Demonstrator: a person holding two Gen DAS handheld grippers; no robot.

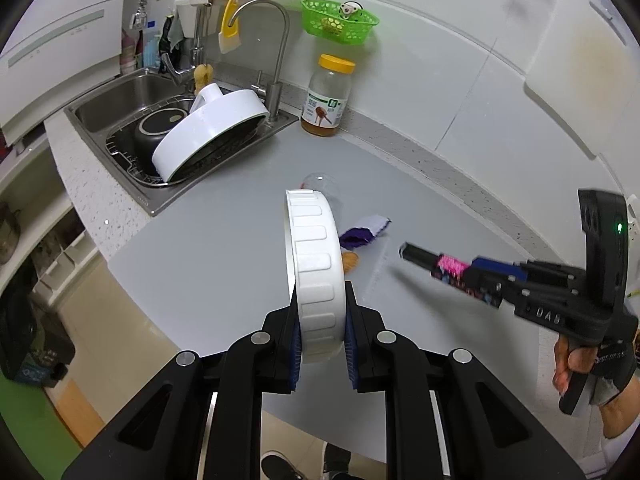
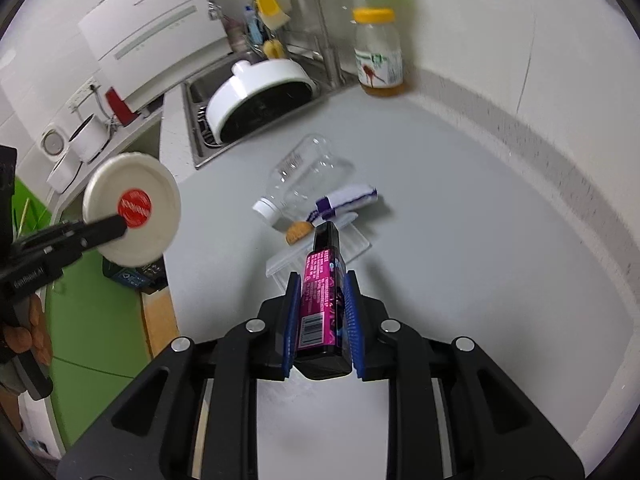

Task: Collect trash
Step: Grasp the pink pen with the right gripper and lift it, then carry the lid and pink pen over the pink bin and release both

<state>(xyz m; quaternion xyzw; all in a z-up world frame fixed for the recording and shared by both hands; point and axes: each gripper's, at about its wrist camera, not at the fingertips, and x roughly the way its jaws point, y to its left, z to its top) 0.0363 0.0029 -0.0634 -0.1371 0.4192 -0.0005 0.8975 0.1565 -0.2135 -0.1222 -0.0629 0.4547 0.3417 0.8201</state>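
Note:
My left gripper [image 1: 320, 300] is shut on a white ribbed round lid [image 1: 316, 264], held on edge above the counter; the lid shows a red sticker in the right wrist view [image 2: 132, 210]. My right gripper [image 2: 320, 280] is shut on a black and pink packet [image 2: 320, 300], also seen at the right in the left wrist view [image 1: 452, 268]. On the grey counter lie an empty clear plastic bottle [image 2: 304, 180], a purple and white wrapper [image 2: 348, 200], a small orange scrap [image 2: 298, 232] and a clear plastic tray [image 2: 320, 252].
A sink [image 1: 120, 108] with a white pan and a black pan stands at the back left. A yellow-capped jar [image 1: 326, 96] stands by the wall. A green basket [image 1: 340, 20] hangs above. The counter edge [image 1: 132, 256] drops to the floor on the left.

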